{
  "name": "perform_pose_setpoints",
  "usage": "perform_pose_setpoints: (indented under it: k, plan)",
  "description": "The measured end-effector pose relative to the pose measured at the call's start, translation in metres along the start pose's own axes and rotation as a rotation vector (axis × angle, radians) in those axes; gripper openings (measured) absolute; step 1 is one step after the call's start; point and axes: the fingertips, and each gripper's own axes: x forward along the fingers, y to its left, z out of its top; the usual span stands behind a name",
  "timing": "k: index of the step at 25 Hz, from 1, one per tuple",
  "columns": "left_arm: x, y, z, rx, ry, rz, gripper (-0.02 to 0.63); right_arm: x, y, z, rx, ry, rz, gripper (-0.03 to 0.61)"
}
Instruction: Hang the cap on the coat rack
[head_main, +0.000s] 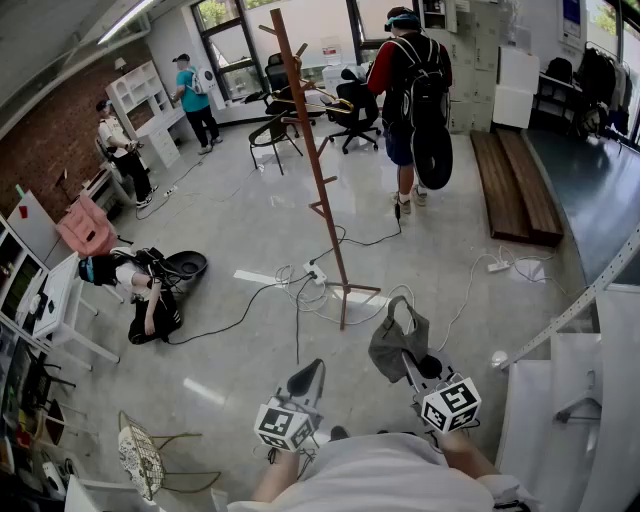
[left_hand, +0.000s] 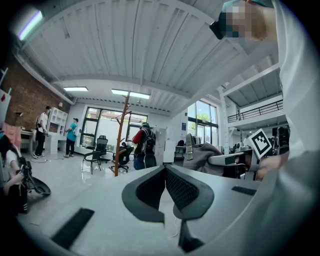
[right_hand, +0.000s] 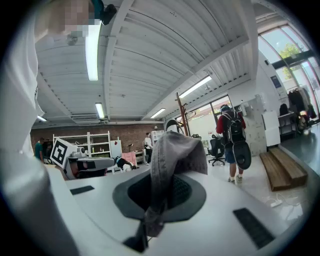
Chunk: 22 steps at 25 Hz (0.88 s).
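The right tongs (right_hand: 167, 187) are clamped on the cap (right_hand: 175, 150). It is gripped by a fold of its grey fabric, so the crown stands up beyond the tips and a loose end droops back toward the handle. Held this way, it is judged, the hollow is left free to be dropped over a peg. The left tongs (left_hand: 165, 172) are pressed together with nothing between them. They are kept just to the left of the right tongs, probably because one grip is enough for so light a thing.

Ahead of both tongs, well apart across the floor (head_main: 230, 220), the coat rack (head_main: 315, 170) is seen: a wooden pole with short pegs (head_main: 320, 208) set at several heights. The cap is not yet hung. Cables (head_main: 300, 290) are strewn round the foot of the rack.

One cap, one coat rack and two tongs are counted. Four other people are made out beyond: one seated person (head_main: 150, 295) on the floor to the left, and three standing farther off.
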Motion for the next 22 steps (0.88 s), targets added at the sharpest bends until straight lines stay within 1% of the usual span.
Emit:
perform_pose_setpoints:
  k: [9, 14, 18, 22]
  plan:
    - [-0.0015, -0.0026, 0.0, -0.001, 0.003, 0.005, 0.011, -0.0003, 0.0027, -0.0021, -0.014, 0.007, 0.014, 0.02]
    - [-0.0012, -0.0024, -0.0041, 0.0, 0.004, 0.006, 0.011, 0.0003, 0.0052, -0.0019, -0.019, -0.012, 0.03, 0.02]
    - [-0.0006, -0.0043, -0.0019, 0.0, 0.003, 0.005, 0.011, 0.0006, 0.0092, -0.0022, -0.04, -0.003, 0.042, 0.02]
    - [-0.0001, -0.0064, -0.0018, 0.003, 0.005, 0.006, 0.011, 0.0006, 0.0099, -0.0019, -0.039, -0.001, 0.052, 0.02]
